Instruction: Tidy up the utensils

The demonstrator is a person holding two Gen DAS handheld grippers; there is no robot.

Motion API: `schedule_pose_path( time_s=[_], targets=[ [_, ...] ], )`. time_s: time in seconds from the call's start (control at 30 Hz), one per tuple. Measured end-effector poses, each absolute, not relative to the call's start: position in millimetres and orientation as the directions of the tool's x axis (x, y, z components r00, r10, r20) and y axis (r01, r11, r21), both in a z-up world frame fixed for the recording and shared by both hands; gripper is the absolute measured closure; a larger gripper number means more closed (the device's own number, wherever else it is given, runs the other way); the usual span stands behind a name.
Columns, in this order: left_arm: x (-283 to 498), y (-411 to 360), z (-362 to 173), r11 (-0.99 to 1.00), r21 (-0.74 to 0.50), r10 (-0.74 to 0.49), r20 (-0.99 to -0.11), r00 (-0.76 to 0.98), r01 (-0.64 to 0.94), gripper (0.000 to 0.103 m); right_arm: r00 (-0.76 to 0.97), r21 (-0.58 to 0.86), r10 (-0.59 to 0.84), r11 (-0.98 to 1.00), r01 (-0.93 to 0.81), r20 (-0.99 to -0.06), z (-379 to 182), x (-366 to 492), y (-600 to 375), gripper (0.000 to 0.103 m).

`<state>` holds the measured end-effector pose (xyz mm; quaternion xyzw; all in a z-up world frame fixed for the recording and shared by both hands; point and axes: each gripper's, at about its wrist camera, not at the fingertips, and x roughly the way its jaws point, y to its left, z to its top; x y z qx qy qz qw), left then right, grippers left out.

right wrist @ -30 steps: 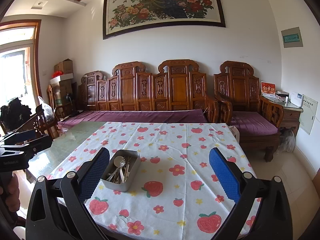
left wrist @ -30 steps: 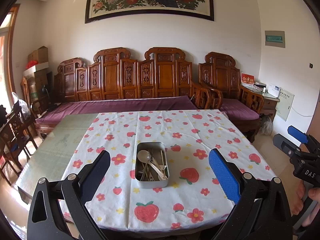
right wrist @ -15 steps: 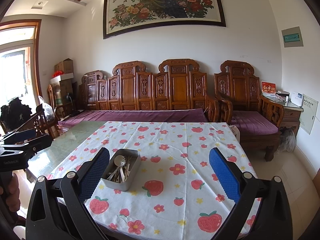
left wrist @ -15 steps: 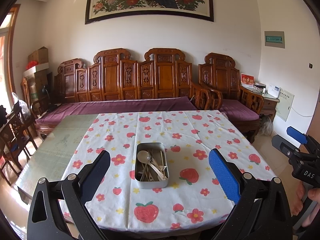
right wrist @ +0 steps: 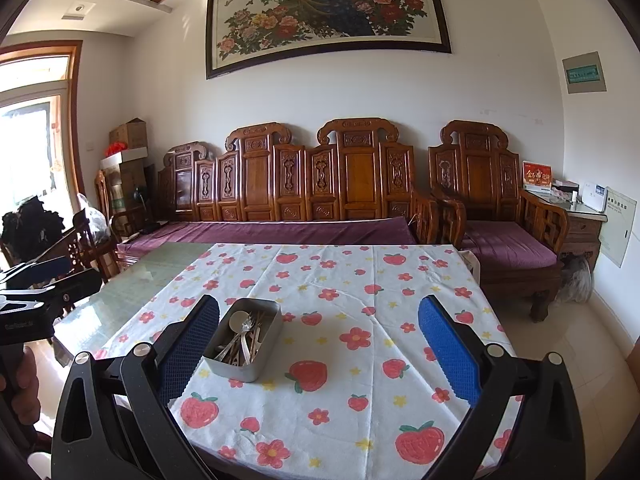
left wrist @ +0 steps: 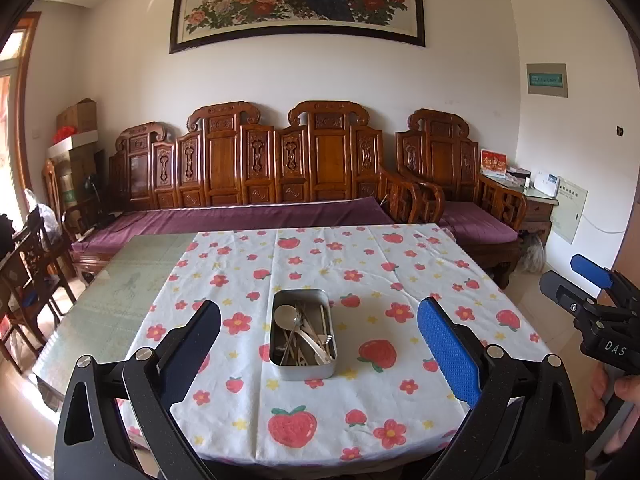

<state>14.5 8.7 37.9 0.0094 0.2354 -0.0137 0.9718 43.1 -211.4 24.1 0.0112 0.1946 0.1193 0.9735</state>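
Observation:
A rectangular metal tin [left wrist: 303, 369] sits on the strawberry-print tablecloth [left wrist: 360, 264] near the table's front. It holds several utensils [left wrist: 302, 336]: a spoon, forks and pale chopsticks. My left gripper [left wrist: 319, 342] is open and empty, held above the table's near edge with the tin between its fingers in view. My right gripper [right wrist: 319, 342] is open and empty, to the right of the tin [right wrist: 244, 364]. Each gripper shows at the edge of the other's view, the right one [left wrist: 592, 304] and the left one [right wrist: 36, 292].
The cloth covers the right part of a glass-topped table [left wrist: 120, 292]. A carved wooden sofa with purple cushions [left wrist: 256, 216] stands behind it. Wooden chairs [left wrist: 24, 264] stand at the left. An armchair [right wrist: 500, 240] and a side cabinet [right wrist: 580, 220] stand at the right.
Both grippers have drifted slightly; the view has barely shifted. The tin and utensils have not moved.

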Motion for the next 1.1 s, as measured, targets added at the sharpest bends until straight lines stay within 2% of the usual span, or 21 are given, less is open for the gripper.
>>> schedule_pose_path(
  time_s=[1.1],
  targets=[
    [11.3,8.0,42.0,0.999,0.016,-0.018,-0.451,0.892,0.028,0.008,0.897,0.072,0.239,0.971,-0.228,-0.373,23.0,41.2,-210.7,0.003]
  ],
)
